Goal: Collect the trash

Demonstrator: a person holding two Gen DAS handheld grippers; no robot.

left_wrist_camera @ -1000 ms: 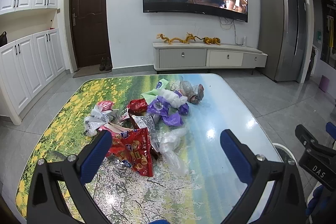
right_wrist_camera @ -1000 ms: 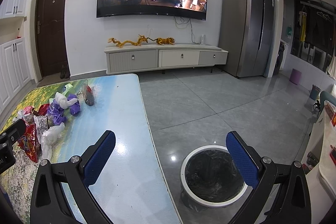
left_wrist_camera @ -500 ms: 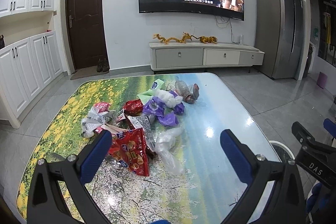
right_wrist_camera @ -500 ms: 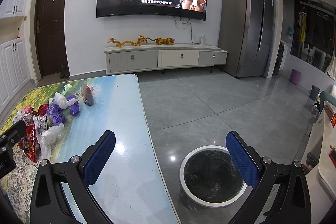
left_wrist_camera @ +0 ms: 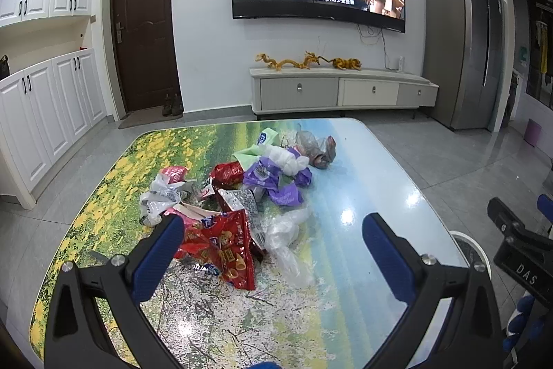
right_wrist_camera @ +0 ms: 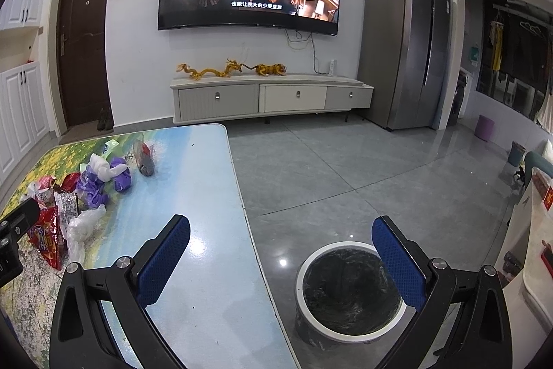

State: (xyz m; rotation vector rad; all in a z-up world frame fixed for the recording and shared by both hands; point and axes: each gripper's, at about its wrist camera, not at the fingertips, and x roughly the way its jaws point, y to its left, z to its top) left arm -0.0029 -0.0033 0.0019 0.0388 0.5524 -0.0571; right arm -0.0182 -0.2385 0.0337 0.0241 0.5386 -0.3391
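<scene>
A pile of trash lies on the table point(left_wrist_camera: 363, 192): a red snack bag point(left_wrist_camera: 221, 244), a clear plastic bag point(left_wrist_camera: 287, 241), purple wrappers point(left_wrist_camera: 273, 182), a white-and-silver wrapper point(left_wrist_camera: 162, 196) and a crumpled grey bag point(left_wrist_camera: 318, 147). My left gripper point(left_wrist_camera: 271, 255) is open and empty, just short of the red snack bag and clear bag. My right gripper point(right_wrist_camera: 281, 256) is open and empty, over the table's right edge, with the round white bin point(right_wrist_camera: 349, 293) lined in black on the floor below it. The pile also shows in the right wrist view point(right_wrist_camera: 86, 189).
The table point(right_wrist_camera: 193, 182) has a printed landscape top. A TV cabinet point(left_wrist_camera: 342, 89) stands at the far wall, a fridge point(right_wrist_camera: 408, 71) to the right, white cupboards point(left_wrist_camera: 45, 113) to the left. The right gripper's body point(left_wrist_camera: 518, 251) shows at the left view's right edge.
My left gripper has drifted slightly toward the trash pile. The right gripper has barely moved. Both stay open.
</scene>
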